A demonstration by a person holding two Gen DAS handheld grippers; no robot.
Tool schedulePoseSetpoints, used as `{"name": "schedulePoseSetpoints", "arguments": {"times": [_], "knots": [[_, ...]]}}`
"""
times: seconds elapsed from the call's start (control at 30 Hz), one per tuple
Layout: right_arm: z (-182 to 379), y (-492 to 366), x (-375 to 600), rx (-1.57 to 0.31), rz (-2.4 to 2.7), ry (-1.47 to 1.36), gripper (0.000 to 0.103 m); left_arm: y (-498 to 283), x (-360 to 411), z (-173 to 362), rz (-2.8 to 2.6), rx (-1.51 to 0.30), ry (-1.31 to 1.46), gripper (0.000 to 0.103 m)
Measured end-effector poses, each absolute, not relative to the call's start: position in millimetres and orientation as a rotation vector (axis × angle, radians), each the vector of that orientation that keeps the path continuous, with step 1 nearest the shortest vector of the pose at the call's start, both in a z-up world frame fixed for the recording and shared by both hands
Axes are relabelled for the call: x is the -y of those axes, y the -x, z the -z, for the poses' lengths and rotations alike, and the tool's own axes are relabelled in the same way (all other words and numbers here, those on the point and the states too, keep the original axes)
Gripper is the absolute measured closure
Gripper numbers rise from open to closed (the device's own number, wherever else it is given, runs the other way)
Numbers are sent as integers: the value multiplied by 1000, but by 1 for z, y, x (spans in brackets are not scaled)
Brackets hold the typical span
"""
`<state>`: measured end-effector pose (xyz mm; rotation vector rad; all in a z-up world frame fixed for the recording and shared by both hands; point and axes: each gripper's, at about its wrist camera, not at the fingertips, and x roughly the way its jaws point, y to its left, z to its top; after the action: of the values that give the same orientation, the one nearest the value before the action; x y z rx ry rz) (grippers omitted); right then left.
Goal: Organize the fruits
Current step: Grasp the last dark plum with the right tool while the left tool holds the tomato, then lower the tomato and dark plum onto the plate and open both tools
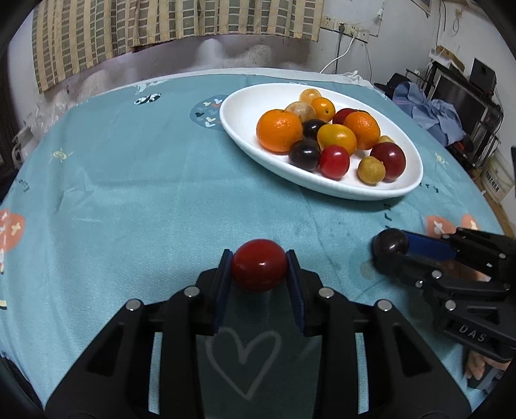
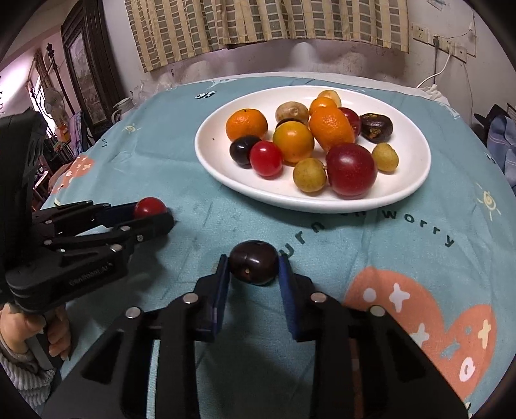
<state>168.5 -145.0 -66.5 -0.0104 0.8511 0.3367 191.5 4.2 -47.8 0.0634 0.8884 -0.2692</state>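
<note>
Left wrist view shows the left gripper (image 1: pixel 259 269) closed on a red cherry tomato (image 1: pixel 259 265), its two blue pads pressed against the fruit's left and right sides, just above the teal tablecloth (image 1: pixel 135 199) near the table's front edge. A white heart outline is printed on the cloth below the fingers. To its right, in the same view, the right gripper (image 1: pixel 391 246) comes in from the right edge and clamps a dark purple fruit (image 1: pixel 391 242) at its fingertips.

Right wrist view confirms that grip: the right gripper (image 2: pixel 253 267) has the dark purple fruit (image 2: pixel 253 262) pinched between both blue pads, close above the cloth near the front edge. At the left of this view the left gripper (image 2: pixel 154 212) holds the red cherry tomato (image 2: pixel 149 207), with the person's hand (image 2: pixel 38 332) on its handle below.

Beyond both grippers, toward the far edge of the table, sits a white oval plate (image 2: pixel 225 180) carrying the rest of the fruit: two mandarins, a yellow-orange tomato (image 2: pixel 292 141), a red tomato (image 2: pixel 266 158), a large red plum (image 2: pixel 351 169), a dark plum (image 2: pixel 243 150), small yellow-brown round fruits and a dark brown chestnut-like piece (image 2: pixel 376 127) near the plate's far right rim. A striped curtain (image 2: pixel 258 22) hangs on the wall behind the table.
</note>
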Motion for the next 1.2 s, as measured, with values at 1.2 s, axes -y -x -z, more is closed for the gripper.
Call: {"name": "schedulePoseSetpoints", "arguments": {"times": [1.2], "knots": [[-21,-150,224,-665,-346,-265,72,-157,28,-52,256,-553,-134,70]]}}
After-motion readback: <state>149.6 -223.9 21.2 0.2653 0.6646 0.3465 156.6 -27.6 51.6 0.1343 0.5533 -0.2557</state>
